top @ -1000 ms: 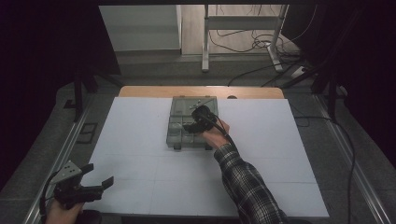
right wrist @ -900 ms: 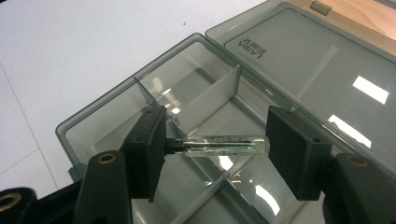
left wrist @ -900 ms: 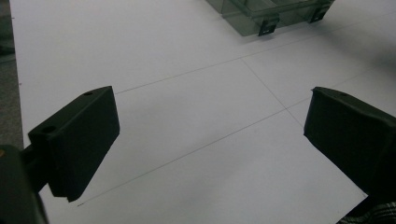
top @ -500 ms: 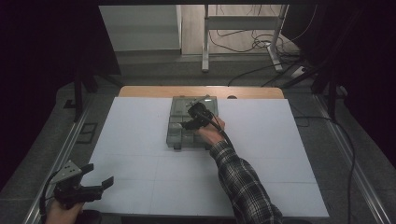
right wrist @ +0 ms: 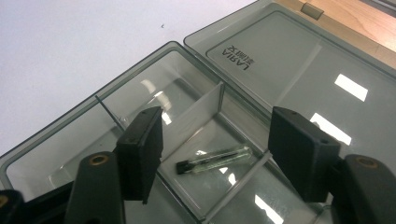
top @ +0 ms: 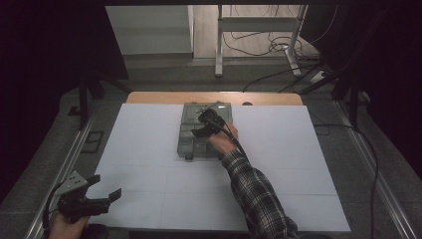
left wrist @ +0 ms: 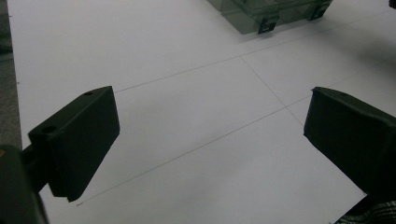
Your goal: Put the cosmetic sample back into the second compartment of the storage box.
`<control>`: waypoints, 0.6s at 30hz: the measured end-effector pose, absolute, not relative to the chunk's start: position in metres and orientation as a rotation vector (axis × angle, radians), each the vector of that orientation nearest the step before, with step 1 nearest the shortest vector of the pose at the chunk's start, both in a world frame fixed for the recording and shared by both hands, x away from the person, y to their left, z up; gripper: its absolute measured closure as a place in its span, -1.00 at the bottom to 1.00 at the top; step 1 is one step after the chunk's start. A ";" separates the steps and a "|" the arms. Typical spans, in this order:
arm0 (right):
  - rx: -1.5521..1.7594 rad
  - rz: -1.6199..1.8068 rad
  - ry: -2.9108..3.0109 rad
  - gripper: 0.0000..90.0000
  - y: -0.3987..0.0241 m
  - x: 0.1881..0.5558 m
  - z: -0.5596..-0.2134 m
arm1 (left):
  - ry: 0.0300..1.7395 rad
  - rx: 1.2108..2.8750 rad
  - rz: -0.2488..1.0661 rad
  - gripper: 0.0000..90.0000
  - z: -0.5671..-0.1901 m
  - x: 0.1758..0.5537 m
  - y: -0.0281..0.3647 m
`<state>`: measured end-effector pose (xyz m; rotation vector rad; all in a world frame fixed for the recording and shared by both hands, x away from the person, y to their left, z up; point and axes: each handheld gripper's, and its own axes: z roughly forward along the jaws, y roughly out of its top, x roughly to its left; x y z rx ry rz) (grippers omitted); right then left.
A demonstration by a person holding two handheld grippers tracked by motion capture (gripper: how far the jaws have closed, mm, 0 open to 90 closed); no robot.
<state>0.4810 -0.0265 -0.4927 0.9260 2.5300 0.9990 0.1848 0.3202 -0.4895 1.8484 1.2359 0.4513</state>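
A smoky clear plastic organiser box [top: 188,144] lies at the middle back of the white table, its lid [top: 219,110] flung open away from me. My right gripper [top: 201,125] hovers over the box. Its jaws have just been opening and stand apart with no pad touching anything [right wrist: 217,128]. Below the gap, a small clear tube with a black cap [right wrist: 215,158] lies loose in a compartment beside a divider [right wrist: 196,114]. My left gripper [top: 107,186] rests at the table's front left corner, jaws wide open over bare table [left wrist: 210,135].
The white table top [top: 298,149] has thin grid lines. The box's front latches [left wrist: 265,24] show at the top of the left gripper view. The lid bears printed lettering [right wrist: 236,58]. Behind the table are a wooden strip [top: 268,98], table legs and cables on the floor.
The right hand has edged slightly left over the box. The left hand has kept still.
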 end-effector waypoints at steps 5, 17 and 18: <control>0.924 0.999 2.535 -0.23 -0.028 0.480 -0.490 | 1.236 1.851 0.453 -0.91 -0.489 0.185 0.320; 0.924 1.050 2.560 -0.29 -0.035 0.472 -0.477 | 1.236 1.853 0.457 -0.91 -0.489 0.185 0.319; 0.928 1.055 2.563 -0.30 -0.035 0.471 -0.477 | 1.235 1.853 0.458 -0.91 -0.489 0.185 0.319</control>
